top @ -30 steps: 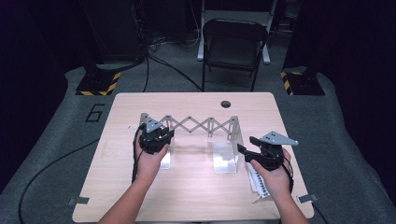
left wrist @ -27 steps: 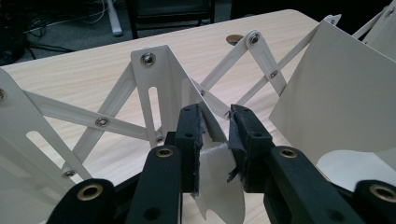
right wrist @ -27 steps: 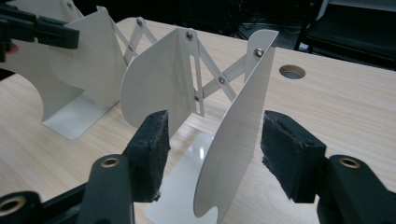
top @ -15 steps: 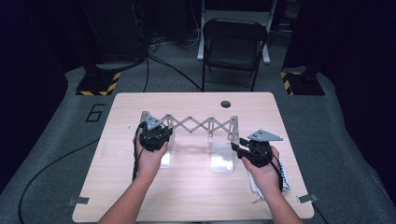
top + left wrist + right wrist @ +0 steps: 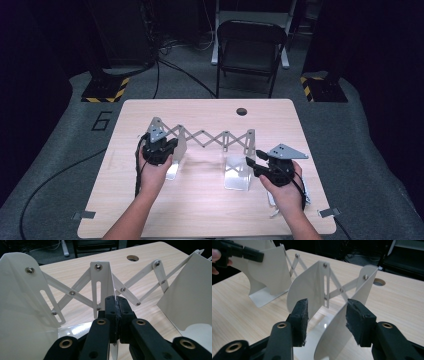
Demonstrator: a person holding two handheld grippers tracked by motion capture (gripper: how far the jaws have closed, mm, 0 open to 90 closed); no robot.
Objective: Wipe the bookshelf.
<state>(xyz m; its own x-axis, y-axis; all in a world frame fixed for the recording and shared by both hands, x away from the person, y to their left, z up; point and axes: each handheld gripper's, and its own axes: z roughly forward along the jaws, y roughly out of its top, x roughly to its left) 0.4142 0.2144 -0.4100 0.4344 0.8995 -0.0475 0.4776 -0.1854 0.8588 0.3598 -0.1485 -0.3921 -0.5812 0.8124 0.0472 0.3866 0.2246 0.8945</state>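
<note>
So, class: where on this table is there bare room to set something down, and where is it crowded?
Bare wood lies along the table's far edge around the round hole, and along the near edge between the forearms. The middle is crowded: the expanding rack, with the left gripper and right gripper at its ends.

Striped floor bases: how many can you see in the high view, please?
2: one striped base beyond the table's far left corner, the other beyond its far right corner; darkness may hide more.
</note>
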